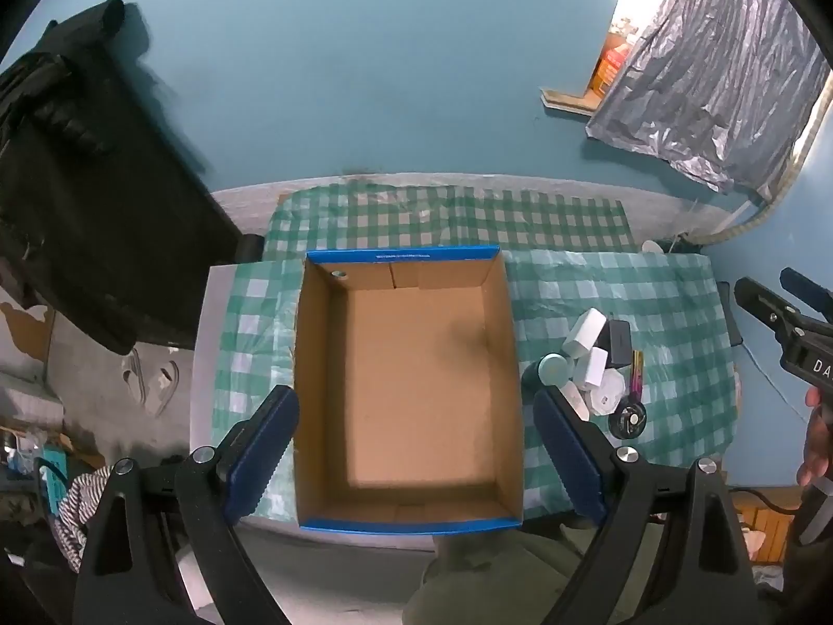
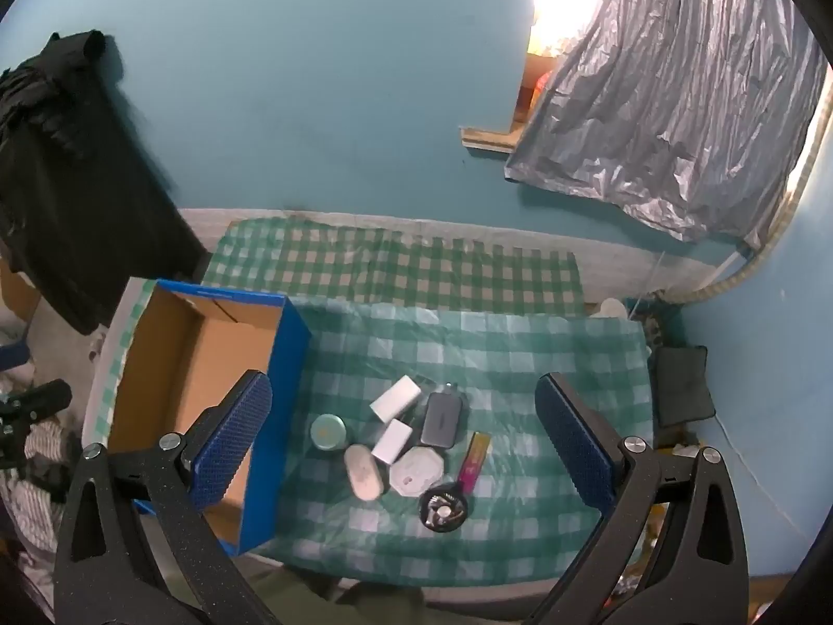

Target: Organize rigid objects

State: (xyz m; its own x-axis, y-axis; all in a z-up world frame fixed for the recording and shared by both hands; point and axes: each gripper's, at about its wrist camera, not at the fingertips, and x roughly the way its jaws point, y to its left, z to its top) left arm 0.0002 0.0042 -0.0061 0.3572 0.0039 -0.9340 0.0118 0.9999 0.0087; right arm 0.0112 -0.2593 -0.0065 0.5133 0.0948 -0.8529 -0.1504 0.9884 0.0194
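My gripper pads (image 2: 237, 435) are blue with a dotted texture. The box (image 1: 406, 255) is blue outside, brown inside. The tablecloth (image 2: 546, 364) is green-and-white checked; the far wall (image 2: 312, 104) is teal.

Left gripper (image 1: 416, 448) jaws wide, right gripper (image 2: 416, 442) jaws wide, both angled downward

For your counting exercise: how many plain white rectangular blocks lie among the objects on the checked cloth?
2. The larger white block lies at the pile's far side; the smaller white block sits just nearer, beside the white octagonal piece. None seems hidden.
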